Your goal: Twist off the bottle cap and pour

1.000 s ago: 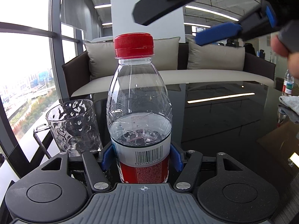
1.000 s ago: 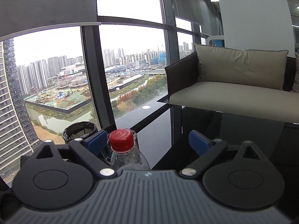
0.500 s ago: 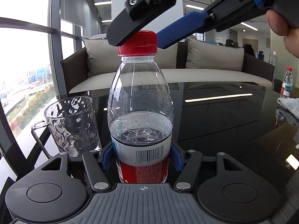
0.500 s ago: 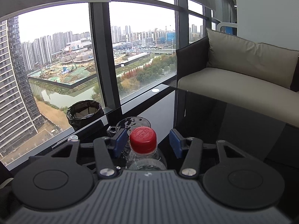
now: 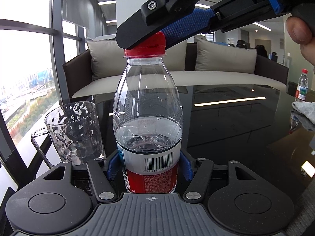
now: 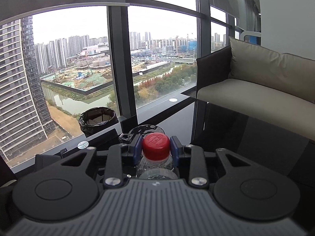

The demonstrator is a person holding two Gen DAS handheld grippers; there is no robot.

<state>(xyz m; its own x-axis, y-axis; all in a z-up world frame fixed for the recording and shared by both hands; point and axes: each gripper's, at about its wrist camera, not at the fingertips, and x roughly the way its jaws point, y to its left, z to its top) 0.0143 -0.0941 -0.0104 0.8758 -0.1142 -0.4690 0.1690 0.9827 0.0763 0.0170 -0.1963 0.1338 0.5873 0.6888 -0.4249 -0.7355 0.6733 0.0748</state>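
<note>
two bottles (image 5: 147, 118) (image 5: 301, 88), one glass (image 5: 74, 131), one cloth (image 5: 304, 111)

Sofa (image 5: 226, 78), bin (image 6: 97, 121), cloth (image 5: 304, 112), spare bottle (image 5: 302, 85)

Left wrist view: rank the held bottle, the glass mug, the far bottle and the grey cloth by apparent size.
1. Held bottle, partly from nearness.
2. Glass mug.
3. Grey cloth and far bottle: alike; the cloth is cut off by the frame edge, so unranked.

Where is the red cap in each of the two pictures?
Left wrist view: the red cap sits top center on the water bottle, between the right gripper's fingers.
Right wrist view: low center, between the blue pads.
Shared landmark: the glass mug, behind the cap in the right view.
</note>
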